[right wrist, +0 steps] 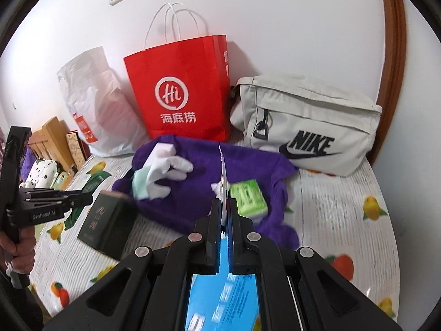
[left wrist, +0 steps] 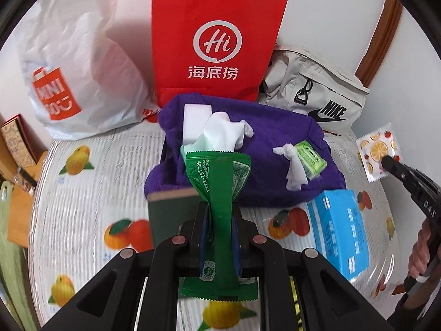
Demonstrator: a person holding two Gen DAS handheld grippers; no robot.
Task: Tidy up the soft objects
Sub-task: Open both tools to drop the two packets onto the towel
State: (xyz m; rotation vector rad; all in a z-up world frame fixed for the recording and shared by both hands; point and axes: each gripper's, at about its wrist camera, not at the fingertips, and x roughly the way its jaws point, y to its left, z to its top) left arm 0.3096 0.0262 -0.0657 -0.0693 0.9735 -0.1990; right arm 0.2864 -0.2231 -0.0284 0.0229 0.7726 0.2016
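My left gripper [left wrist: 219, 207] is shut on a green foil packet [left wrist: 217, 182] and holds it above the table in front of a purple cloth [left wrist: 275, 171]. My right gripper [right wrist: 225, 202] is shut on a thin fruit-print sachet [right wrist: 223, 171], seen edge-on; it also shows in the left wrist view [left wrist: 376, 149]. On the purple cloth [right wrist: 193, 193] lie a white sock [right wrist: 168, 171], a white block [left wrist: 197, 118] and a green tissue pack [right wrist: 248, 197] with a crumpled tissue [left wrist: 293, 168].
A red paper bag [left wrist: 217, 41], a white Miniso plastic bag [left wrist: 77, 63] and a beige Nike pouch [right wrist: 306, 127] stand at the back by the wall. A blue tissue pack [left wrist: 339, 226] and a dark green box [right wrist: 106, 223] lie on the fruit-print tablecloth [left wrist: 91, 193].
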